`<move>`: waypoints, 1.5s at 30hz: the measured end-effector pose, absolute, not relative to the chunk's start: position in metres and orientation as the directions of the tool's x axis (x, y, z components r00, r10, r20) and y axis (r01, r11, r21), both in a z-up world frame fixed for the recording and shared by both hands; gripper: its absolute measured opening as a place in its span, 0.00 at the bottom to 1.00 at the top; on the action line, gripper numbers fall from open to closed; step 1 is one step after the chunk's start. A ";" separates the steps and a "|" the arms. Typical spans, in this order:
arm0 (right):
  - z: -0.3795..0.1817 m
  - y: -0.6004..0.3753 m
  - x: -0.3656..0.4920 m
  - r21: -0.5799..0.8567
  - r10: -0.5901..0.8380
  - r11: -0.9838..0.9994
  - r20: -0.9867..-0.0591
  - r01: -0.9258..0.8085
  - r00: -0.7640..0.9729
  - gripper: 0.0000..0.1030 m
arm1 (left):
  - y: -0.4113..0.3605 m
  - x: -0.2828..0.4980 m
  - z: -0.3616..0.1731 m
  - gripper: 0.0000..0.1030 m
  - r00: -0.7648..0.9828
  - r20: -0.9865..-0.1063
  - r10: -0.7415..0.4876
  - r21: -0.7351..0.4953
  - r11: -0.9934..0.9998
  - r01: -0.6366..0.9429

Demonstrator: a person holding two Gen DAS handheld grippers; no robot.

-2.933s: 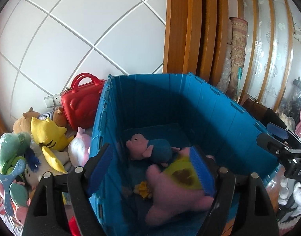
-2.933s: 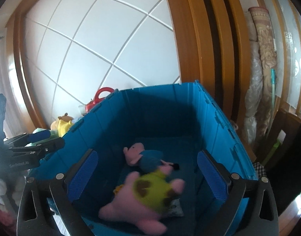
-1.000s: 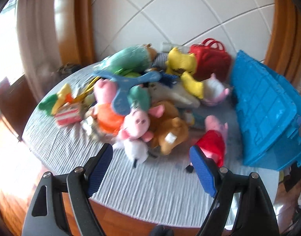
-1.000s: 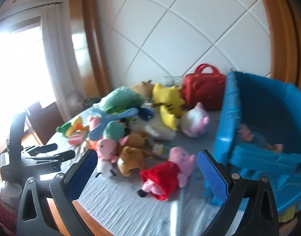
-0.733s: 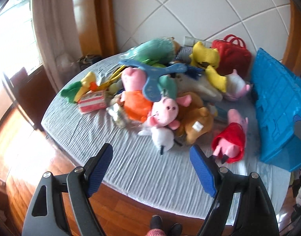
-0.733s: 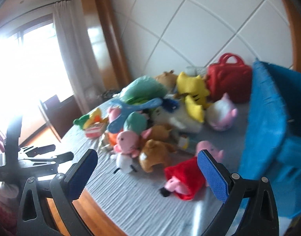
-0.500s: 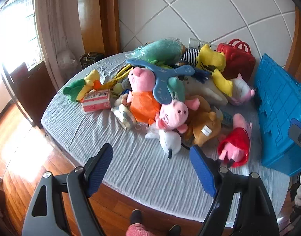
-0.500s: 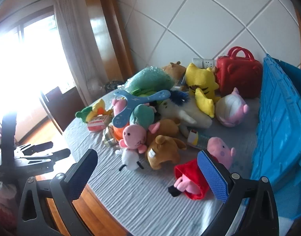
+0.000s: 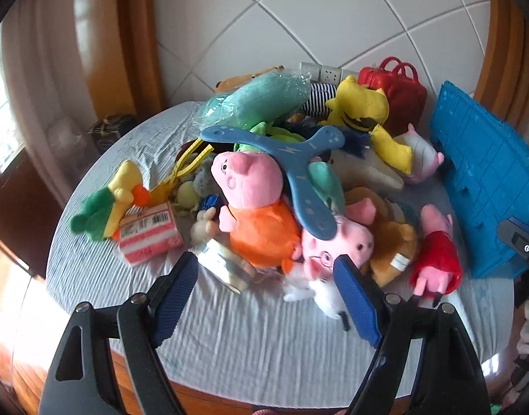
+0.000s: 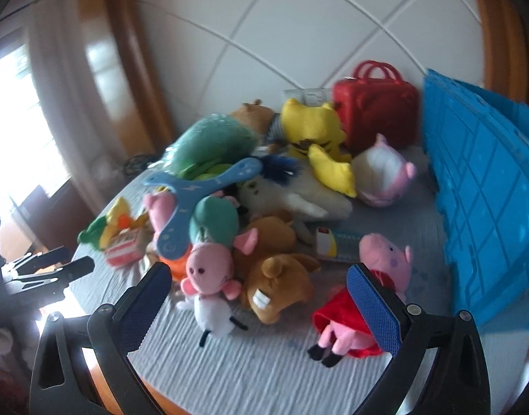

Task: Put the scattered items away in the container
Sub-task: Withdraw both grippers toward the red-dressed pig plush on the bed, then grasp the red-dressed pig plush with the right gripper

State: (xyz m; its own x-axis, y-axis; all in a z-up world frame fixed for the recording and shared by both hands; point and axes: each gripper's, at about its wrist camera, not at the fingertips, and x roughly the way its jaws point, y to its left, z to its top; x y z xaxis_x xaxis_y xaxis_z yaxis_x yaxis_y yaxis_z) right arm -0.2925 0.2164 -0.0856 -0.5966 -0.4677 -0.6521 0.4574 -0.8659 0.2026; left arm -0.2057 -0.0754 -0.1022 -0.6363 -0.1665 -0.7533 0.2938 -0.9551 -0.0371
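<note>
Now, from the left wrist, the left gripper [image 9: 266, 295] is spread wide and empty above the toy pile [image 9: 264, 186]; the blue container [image 9: 485, 180] stands right. From the right wrist, the right gripper [image 10: 261, 306] is also spread, near the red-dressed pig [image 10: 364, 297].

Blue crate [image 9: 485, 180], red bag [image 10: 375, 117], grey-striped tablecloth [image 9: 264, 339], blue-padded tongs [image 9: 264, 297].

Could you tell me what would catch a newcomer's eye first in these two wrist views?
First, the heap of plush toys in the middle of the round table: a pink pig in an orange top lies under a blue three-armed boomerang. At the right stands the big blue crate, with a pig doll in a red dress lying before it. Both the left gripper and the right gripper hang open and empty.
</note>
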 end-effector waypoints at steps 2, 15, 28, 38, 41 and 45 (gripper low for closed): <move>-0.090 0.211 -0.293 0.197 -0.434 -0.886 -0.668 0.419 -0.604 1.00 | -0.086 -0.212 -0.107 0.78 -0.634 -0.760 -0.142 -0.048 -0.961 0.273; -0.112 0.214 -0.314 0.113 -0.270 -0.952 -0.749 0.286 -0.605 1.00 | -0.052 -0.268 -0.129 0.78 -0.625 -0.780 0.032 -0.116 -0.989 0.094; -0.180 0.268 -0.388 0.115 -0.235 -0.956 -0.852 0.272 -0.468 0.99 | 0.044 -0.352 -0.164 0.78 -0.534 -0.841 0.086 -0.158 -0.983 0.090; -0.226 0.286 -0.425 0.190 -0.278 -0.948 -0.884 0.255 -0.376 0.99 | 0.046 -0.360 -0.179 0.78 -0.505 -0.863 -0.004 -0.099 -0.979 0.176; -0.240 0.284 -0.435 0.189 -0.268 -0.951 -0.897 0.244 -0.350 0.99 | 0.050 -0.363 -0.184 0.78 -0.500 -0.866 -0.011 -0.092 -0.979 0.182; -0.266 0.282 -0.445 0.175 -0.241 -0.958 -0.922 0.228 -0.302 0.99 | 0.050 -0.366 -0.185 0.78 -0.499 -0.866 -0.025 -0.087 -0.976 0.200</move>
State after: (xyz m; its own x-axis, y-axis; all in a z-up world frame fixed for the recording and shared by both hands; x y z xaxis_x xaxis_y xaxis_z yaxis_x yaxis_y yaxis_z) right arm -0.4453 0.2817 -0.2663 -0.3018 -0.2407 -0.9225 0.2284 -0.9577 0.1752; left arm -0.3657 0.0497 -0.1845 -0.4990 -0.0254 -0.8663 0.2002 -0.9759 -0.0867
